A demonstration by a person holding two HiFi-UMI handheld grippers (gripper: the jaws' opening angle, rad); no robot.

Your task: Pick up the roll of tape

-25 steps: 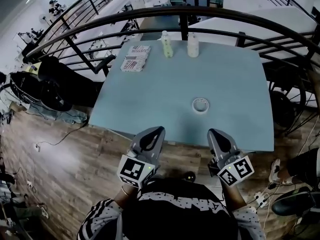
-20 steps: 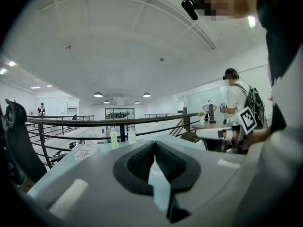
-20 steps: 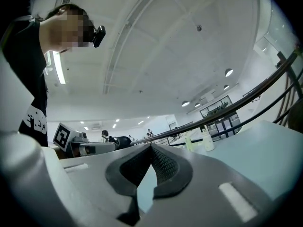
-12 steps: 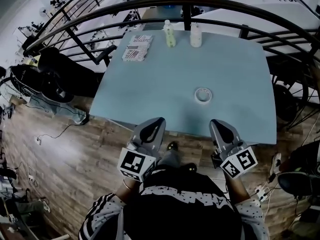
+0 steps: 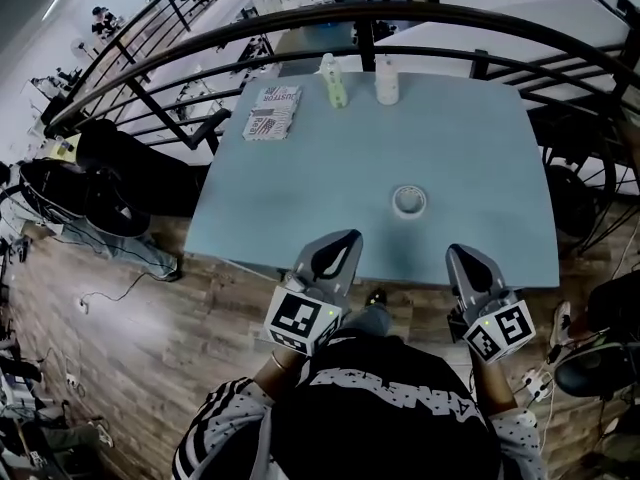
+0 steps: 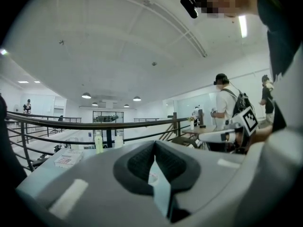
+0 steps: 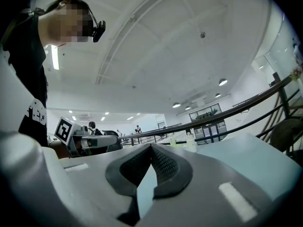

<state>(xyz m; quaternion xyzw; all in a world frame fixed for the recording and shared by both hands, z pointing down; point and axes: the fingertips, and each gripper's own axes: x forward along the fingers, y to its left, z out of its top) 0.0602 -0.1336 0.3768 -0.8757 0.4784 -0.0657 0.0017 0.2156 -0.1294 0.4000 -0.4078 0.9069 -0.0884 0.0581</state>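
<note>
Compared with a second ago, the head view shows both grippers carried a little to the right, their noses now over the near edge of the table [image 5: 300, 198]. The roll of tape [image 5: 409, 201] lies flat and untouched on the table, ahead of the noses and between the 2 lines they point along, so I judge the reach has barely begun. The left gripper [image 5: 345, 238] has closed some of its gap to the roll, while the right gripper [image 5: 462, 254] sits slightly to the roll's right. 2 bottles [image 5: 332, 80] and a printed packet [image 5: 272, 114] stand well apart at the far side.

From the left gripper view, the left gripper [image 6: 154, 144] has its pads [image 6: 137, 162] meeting at the tip, holding nothing.

From the right gripper view, the right gripper [image 7: 151, 147] is likewise fully closed and empty. I judge either one must open before it can take the roll.
</note>
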